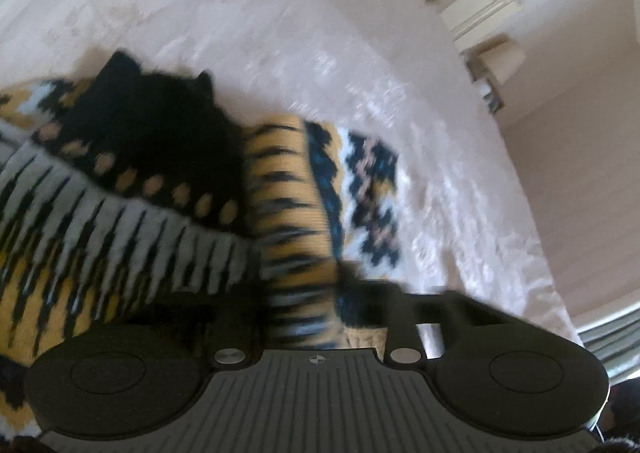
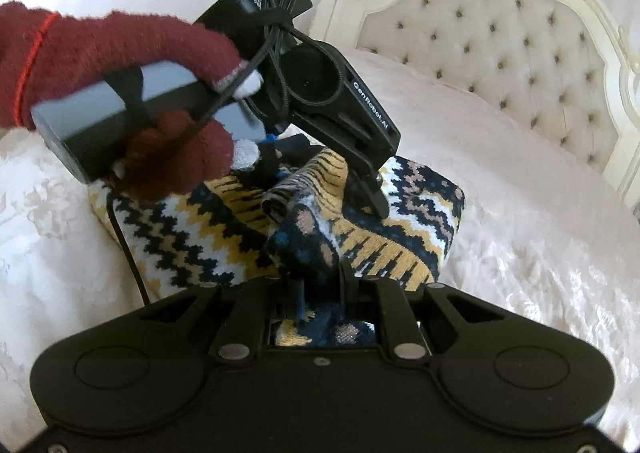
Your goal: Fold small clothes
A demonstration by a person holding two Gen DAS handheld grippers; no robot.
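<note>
While motion blur softens the left wrist view, the left gripper [image 1: 304, 293] at lower centre has its jaws closed on a fold of the black, mustard and white zigzag-patterned knitted garment [image 1: 120, 213], which fills the left half over the pale pink embossed bedspread [image 1: 300, 33]. From the right wrist view, the right gripper [image 2: 320, 281] at bottom centre pinches a bunched fold of that garment, spread mid-frame; a maroon-gloved hand [image 2: 132, 101] at upper left holds the other gripper.
</note>
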